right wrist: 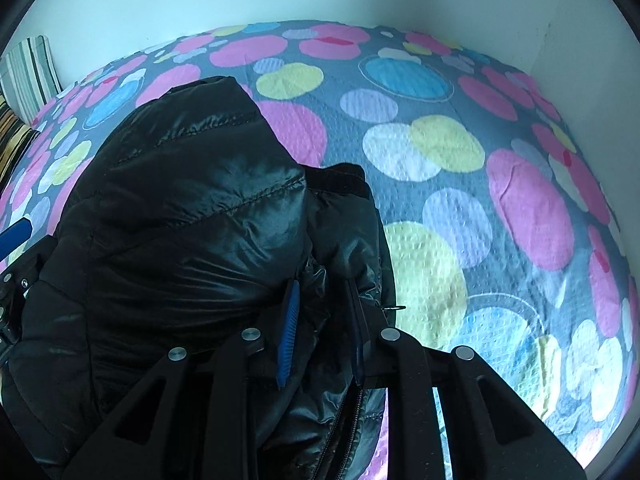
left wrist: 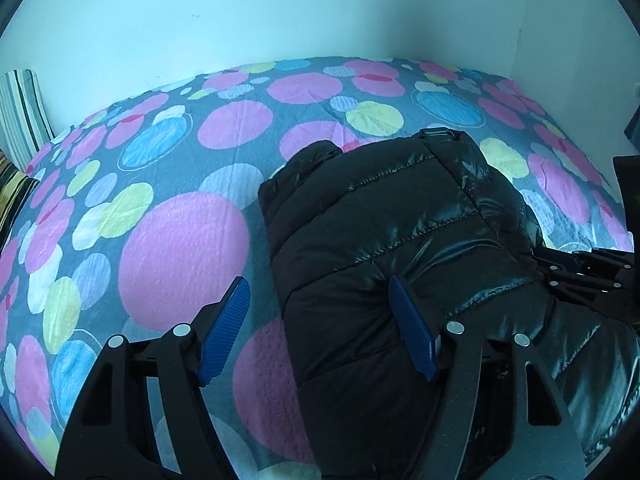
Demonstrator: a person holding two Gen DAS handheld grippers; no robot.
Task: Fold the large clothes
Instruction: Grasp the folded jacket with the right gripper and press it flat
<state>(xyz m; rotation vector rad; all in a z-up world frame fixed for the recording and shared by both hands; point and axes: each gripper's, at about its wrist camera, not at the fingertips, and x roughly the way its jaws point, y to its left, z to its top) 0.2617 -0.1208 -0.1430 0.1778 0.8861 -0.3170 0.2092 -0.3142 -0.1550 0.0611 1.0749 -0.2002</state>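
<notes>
A shiny black puffer jacket (left wrist: 392,216) lies bunched on the bed, right of centre in the left wrist view. My left gripper (left wrist: 320,320) stands open over the jacket's near left edge. One blue pad (left wrist: 412,328) rests against the jacket, and the other hangs over the bedsheet. In the right wrist view the jacket (right wrist: 192,208) fills the left half. My right gripper (right wrist: 323,328) is shut on a fold of the jacket near its zipper, with fabric pinched between the blue pads. The right gripper's black frame (left wrist: 584,272) shows at the jacket's right side.
The bed wears a grey sheet with pink, blue and yellow circles (left wrist: 180,248) (right wrist: 460,200). A pale wall runs behind it and along the right. Striped pillows (left wrist: 20,108) (right wrist: 28,68) lean at the far left.
</notes>
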